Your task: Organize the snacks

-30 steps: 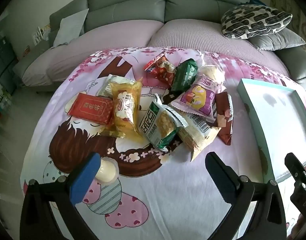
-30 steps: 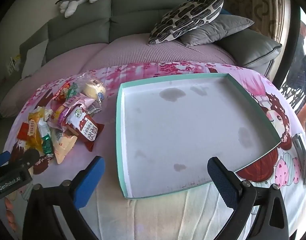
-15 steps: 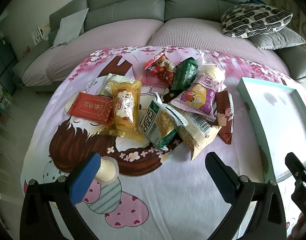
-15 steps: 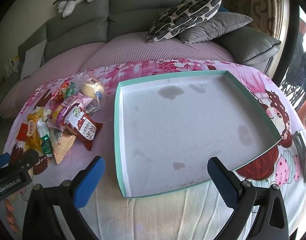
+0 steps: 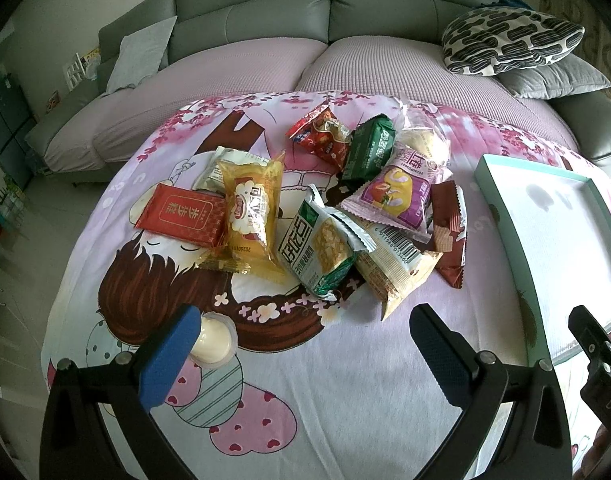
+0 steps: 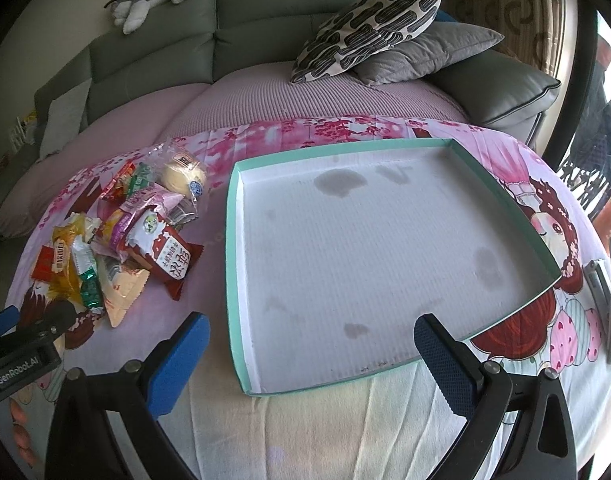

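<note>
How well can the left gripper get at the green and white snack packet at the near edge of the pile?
Probably yes. The left gripper is open, with the green and white snack packet just ahead between its fingers' lines. Only bare printed cloth lies between; the small pudding cup sits off by the left finger.

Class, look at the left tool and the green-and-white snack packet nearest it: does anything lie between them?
Nothing visible does. Bare printed cloth lies between the open left tool and the green-and-white snack packet. The small cream jelly cup sits off to the side, by the blue finger.
</note>
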### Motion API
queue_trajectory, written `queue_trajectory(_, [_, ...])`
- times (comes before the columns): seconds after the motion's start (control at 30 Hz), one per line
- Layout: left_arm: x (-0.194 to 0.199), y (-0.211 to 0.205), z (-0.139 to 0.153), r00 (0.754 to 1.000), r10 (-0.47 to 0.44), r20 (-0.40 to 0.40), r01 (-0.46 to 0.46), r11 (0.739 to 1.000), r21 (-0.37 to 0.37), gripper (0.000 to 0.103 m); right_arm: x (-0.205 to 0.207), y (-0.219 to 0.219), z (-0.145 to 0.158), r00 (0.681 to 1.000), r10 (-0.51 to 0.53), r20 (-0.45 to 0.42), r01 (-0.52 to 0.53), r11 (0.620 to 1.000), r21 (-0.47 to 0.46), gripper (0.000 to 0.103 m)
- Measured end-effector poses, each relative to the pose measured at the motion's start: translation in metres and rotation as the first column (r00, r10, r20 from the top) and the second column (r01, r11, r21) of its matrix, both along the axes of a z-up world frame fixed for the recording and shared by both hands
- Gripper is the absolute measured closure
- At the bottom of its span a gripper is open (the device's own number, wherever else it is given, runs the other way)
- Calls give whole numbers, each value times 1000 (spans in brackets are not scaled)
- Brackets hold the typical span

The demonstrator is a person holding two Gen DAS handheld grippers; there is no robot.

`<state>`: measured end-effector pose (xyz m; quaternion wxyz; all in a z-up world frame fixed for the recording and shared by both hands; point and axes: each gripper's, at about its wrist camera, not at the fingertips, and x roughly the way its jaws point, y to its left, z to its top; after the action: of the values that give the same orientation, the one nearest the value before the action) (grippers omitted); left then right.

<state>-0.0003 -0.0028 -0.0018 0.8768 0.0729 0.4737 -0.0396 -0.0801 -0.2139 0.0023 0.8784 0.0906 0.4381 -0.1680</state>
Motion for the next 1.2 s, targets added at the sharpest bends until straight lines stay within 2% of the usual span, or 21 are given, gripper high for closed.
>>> queue_trajectory(0.47, [0,2,1,1000,6,2,-6,1000,1,0,0,0,0,1000,0,0,0,1000,0,0])
queue_trajectory(0.57, [-2,13,5,998,59,29,-60,998,13,0,0,0,0,1000,2,6,-2,1000,2,0])
queue_trajectory(0.67, [0,38,10,987,153,48,-151,988,-29,0,1,4,3,1000,22,20,-22,1000,4,0])
queue_trajectory(0.7, [0,46,9,982,175,70,-169,982,-78,0,2,6,4,999,35,28,-35,999,5,0])
queue_trajectory(0.73, [2,52,7,980,193,56,-189,979,-80,0,3,8,6,998,49,35,-49,999,6,0])
queue_trajectory(0.77, [5,57,1,978,208,8,-205,971,-124,0,6,11,8,997,66,44,-66,998,6,0])
queue_trajectory(0.8, [8,65,-3,974,225,-12,-224,966,-132,0,9,16,10,994,91,61,-91,996,9,0])
queue_trajectory(0.9, [10,75,-12,965,249,-85,-258,959,-114,0,17,27,15,984,152,97,-155,988,19,0])
queue_trajectory(1.0, [14,77,-22,959,252,-133,-268,955,-124,0,27,39,14,976,193,96,-196,980,22,0])
queue_trajectory(1.2, [17,83,-34,954,247,-168,-272,951,-144,0,51,60,6,961,266,78,-268,963,18,4])
